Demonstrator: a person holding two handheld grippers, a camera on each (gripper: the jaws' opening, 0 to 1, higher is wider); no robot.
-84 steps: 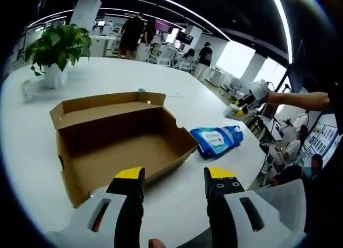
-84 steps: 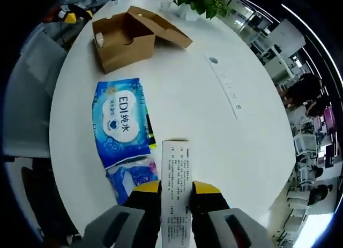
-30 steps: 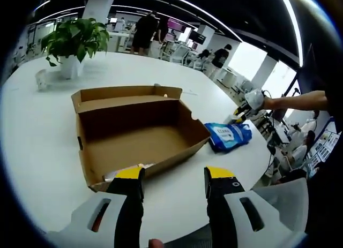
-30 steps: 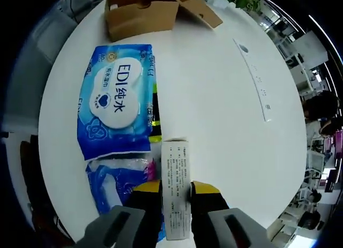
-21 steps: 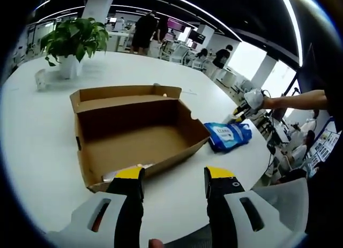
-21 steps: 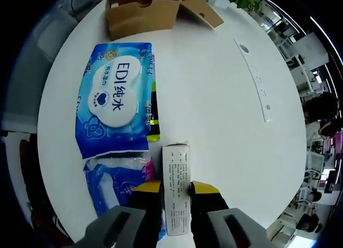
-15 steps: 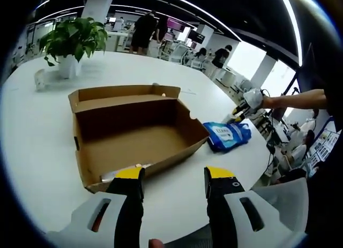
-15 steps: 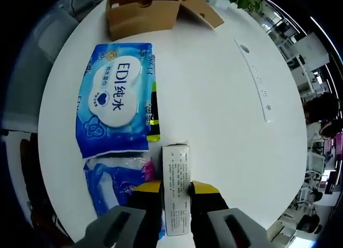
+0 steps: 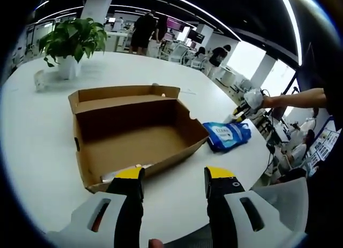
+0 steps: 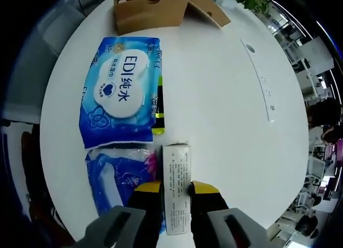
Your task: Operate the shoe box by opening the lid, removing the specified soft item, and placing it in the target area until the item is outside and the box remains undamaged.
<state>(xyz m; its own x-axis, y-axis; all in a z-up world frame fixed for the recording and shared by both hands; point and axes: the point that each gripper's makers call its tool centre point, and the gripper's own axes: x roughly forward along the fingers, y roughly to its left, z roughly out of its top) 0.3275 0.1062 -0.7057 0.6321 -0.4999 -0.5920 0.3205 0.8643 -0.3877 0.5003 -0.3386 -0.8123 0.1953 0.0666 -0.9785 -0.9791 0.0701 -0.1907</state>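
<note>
The brown cardboard shoe box (image 9: 134, 135) stands open on the white table, its lid flap folded back. A pale item lies low against its near wall (image 9: 119, 173). My left gripper (image 9: 174, 175) hovers open in front of the box, holding nothing. My right gripper (image 10: 177, 188) is shut on a small white printed carton (image 10: 177, 165), low over the table. Just left of the carton lie a blue wipes pack (image 10: 124, 92) and a crumpled blue plastic bag (image 10: 120, 178). In the left gripper view, the right gripper (image 9: 249, 102) is past the wipes pack (image 9: 228, 135), held by a person's arm.
A thin yellow-green and black item (image 10: 158, 111) lies between the wipes pack and the carton. A potted plant (image 9: 72, 39) stands at the table's far side. A long pale strip (image 10: 262, 87) is set into the table top. The table edge (image 10: 53, 151) runs close to the packs.
The right gripper has come lower and nearer to the blue packs with the carton still held. The left view drew closer to the box, then held still.
</note>
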